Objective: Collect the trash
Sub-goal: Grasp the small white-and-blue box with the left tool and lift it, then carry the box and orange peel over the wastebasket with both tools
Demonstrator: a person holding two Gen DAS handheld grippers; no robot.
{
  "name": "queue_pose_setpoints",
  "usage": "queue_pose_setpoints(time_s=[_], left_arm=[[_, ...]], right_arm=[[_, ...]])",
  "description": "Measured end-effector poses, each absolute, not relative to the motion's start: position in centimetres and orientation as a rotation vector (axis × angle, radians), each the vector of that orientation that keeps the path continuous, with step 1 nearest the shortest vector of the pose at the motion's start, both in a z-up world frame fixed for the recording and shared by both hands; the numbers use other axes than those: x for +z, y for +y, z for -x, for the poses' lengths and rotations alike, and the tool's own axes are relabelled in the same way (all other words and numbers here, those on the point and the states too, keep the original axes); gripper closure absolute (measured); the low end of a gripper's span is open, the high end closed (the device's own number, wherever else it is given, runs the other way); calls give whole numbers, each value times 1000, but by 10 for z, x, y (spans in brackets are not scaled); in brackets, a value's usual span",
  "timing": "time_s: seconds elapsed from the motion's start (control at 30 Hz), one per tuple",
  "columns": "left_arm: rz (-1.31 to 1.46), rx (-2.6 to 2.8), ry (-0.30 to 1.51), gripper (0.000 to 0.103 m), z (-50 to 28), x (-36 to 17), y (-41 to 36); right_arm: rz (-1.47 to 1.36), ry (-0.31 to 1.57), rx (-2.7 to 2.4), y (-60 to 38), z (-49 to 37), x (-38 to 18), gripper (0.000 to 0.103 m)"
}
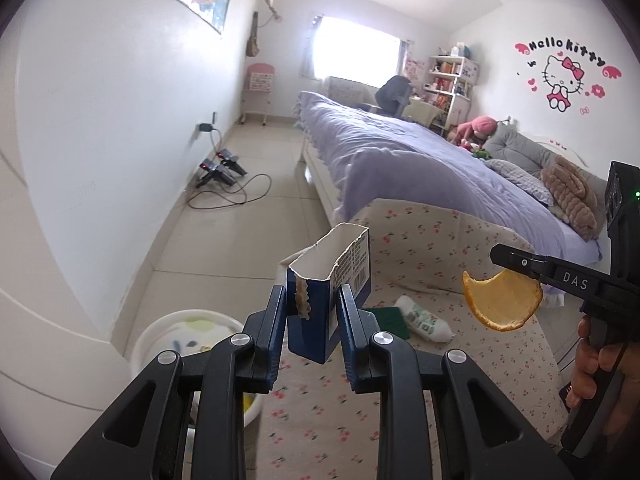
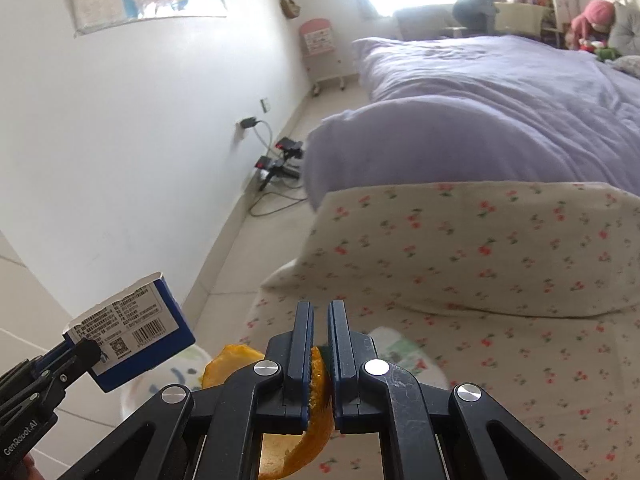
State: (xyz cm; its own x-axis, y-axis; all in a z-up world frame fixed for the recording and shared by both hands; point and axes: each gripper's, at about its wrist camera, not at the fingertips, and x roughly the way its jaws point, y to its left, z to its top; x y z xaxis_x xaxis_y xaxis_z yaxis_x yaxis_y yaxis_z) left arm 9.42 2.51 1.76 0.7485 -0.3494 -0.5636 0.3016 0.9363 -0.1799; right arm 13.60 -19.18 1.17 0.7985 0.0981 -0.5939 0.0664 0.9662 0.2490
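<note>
Left gripper [image 1: 312, 300] pinching torn blue carton [image 1: 330, 280], right gripper [image 2: 320, 312] pressing together on orange peel [image 1: 502, 300]; we are holding both above floral bedding [image 1: 440, 240], beside white bin [image 1: 160, 332]. Risks: thin peel slipping out, carton missing bin, 1 wrapper [image 1: 424, 320] remaining behind.

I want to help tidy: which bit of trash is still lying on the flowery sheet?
The white crumpled wrapper. The blue box and orange peel are already up in the tongs.

surface: cherry-print mattress [image 1: 460, 240] | lying on it: white plastic packet [image 1: 424, 318], green flat item [image 1: 390, 316]
</note>
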Motion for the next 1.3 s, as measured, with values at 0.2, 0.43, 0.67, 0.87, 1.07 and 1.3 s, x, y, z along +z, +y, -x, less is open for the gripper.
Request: queue_pose_setpoints(time_s=[0.2, 0.43, 0.67, 0.87, 1.07, 1.3], left_arm=[[87, -314, 635, 76, -92, 15, 47], [113, -242, 665, 76, -97, 4, 81], [122, -166, 697, 76, -107, -16, 110], [124, -115, 718, 75, -118, -37, 124], [129, -64, 761, 49, -134, -67, 133], [119, 70, 829, 16, -136, -77, 140]], right_arm=[[-260, 661, 64, -161, -147, 5, 97], [-250, 682, 114, -123, -162, -7, 97], [-251, 699, 169, -88, -178, -22, 97], [-253, 725, 204, -60, -192, -40, 97], [-285, 758, 214, -43, -205, -60, 97], [-293, 789, 205, -34, -216, -76, 97]])
